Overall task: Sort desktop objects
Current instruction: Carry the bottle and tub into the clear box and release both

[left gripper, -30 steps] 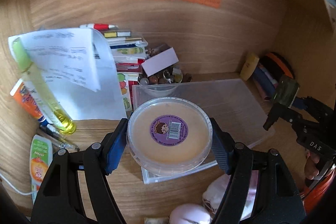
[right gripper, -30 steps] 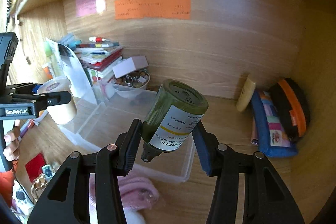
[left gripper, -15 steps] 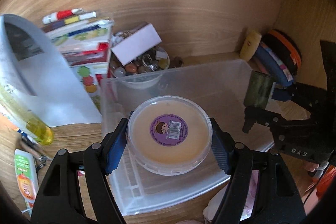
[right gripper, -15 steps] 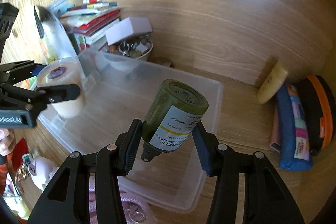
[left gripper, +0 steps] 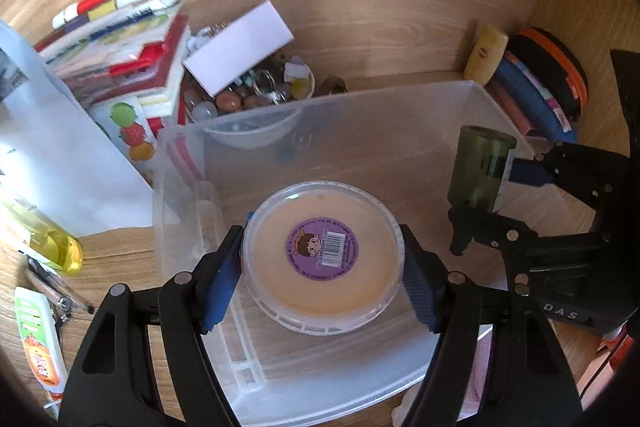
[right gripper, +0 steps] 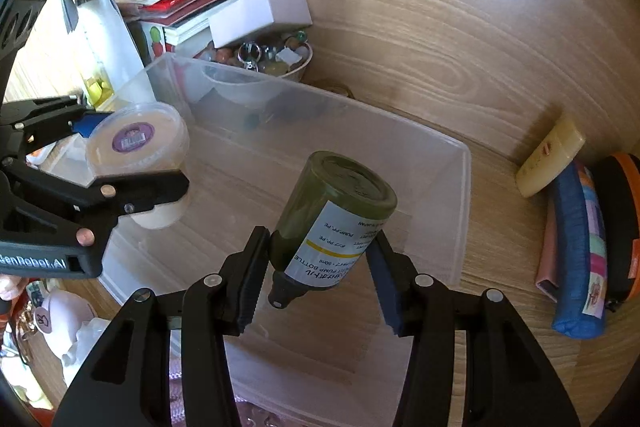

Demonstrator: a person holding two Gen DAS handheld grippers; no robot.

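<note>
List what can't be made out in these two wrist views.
- Left wrist: the round tub hides the clear bin floor under it; whether it touches down is unclear.
- Right wrist: green pump bottle label print is too small to read fully; its nozzle end is partly hidden by the right gripper.
- Both: wall notes are cut off at the top edge.
- Bead bowl contents are blurred.
</note>
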